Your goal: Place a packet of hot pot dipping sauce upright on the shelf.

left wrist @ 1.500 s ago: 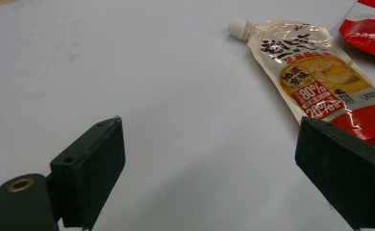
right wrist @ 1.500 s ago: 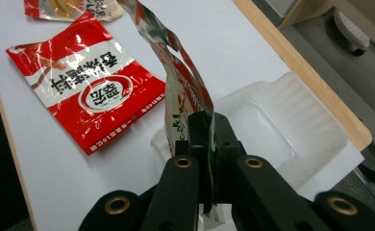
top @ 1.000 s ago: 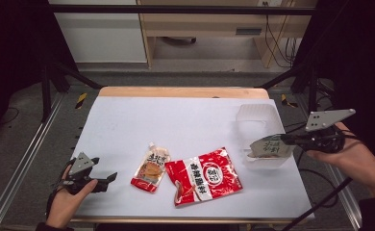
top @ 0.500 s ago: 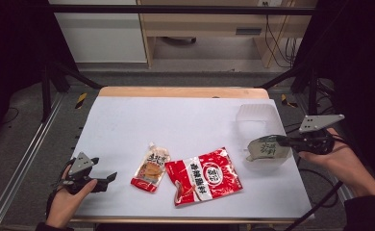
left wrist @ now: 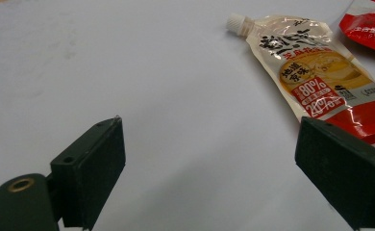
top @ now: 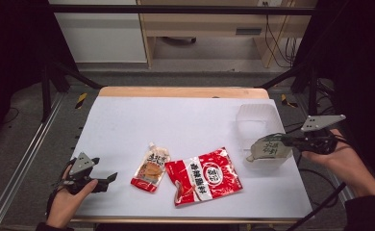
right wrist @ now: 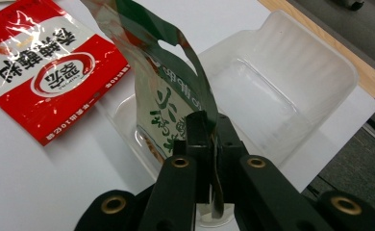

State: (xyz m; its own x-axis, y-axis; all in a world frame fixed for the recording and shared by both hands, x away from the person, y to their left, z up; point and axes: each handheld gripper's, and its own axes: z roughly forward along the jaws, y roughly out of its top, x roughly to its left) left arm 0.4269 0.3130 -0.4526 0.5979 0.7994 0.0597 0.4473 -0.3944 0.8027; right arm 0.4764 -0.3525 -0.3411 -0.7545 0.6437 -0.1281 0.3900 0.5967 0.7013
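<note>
A green and white plastic pouch (right wrist: 176, 103) with Chinese writing is pinched by the right tool (right wrist: 209, 127) above the clear plastic tray (right wrist: 291, 72). "80%" is read on the spouted yellow-red pouch (left wrist: 320, 82) between the spread jaws of the left tool (top: 109, 177), low over the white desk (top: 185, 120).

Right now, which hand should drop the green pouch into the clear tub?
Right. The right gripper has its jaws shut on the green-printed plastic pouch above the clear plastic tub; the left gripper is open, far away.
</note>
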